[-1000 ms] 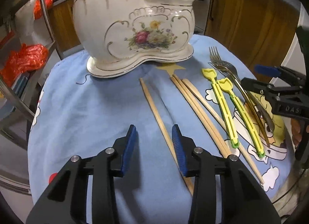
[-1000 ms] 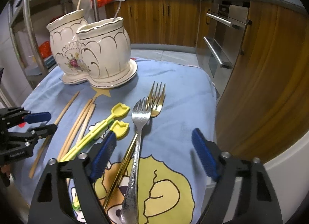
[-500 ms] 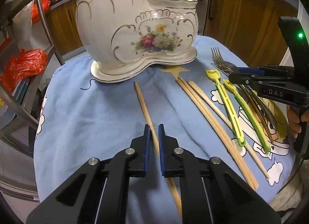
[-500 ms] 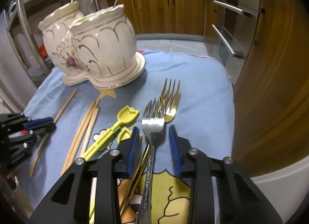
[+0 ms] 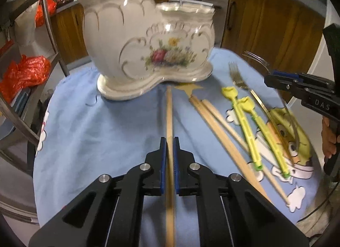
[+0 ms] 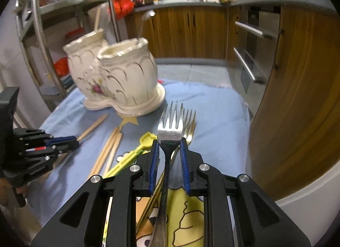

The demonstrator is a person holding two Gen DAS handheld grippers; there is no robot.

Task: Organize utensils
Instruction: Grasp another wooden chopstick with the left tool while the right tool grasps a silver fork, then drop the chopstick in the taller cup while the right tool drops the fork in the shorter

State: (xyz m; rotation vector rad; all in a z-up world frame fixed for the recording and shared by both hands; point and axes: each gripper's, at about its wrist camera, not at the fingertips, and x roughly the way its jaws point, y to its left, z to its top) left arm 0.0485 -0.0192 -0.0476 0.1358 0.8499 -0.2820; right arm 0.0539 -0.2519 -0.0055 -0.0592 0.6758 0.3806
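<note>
Grippers both clamped now, open a sec ago: left gripper [image 5: 169, 157] pinches single chopstick [image 5: 169, 115], right gripper [image 6: 169, 157] lifts silver fork [image 6: 170, 132] off blue cloth [image 5: 106, 123] (gold fork stays down), next stop prob ceramic holder [image 6: 125, 76] at far left.

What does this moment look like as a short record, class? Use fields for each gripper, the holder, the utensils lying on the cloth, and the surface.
left gripper: shut on wooden chopstick
right gripper: shut on silver fork, tines forward
holder: white floral ceramic holder, two compartments, upright on cloth
on cloth: three chopsticks, two yellow-green utensils, gold fork
surface: blue cartoon cloth
</note>
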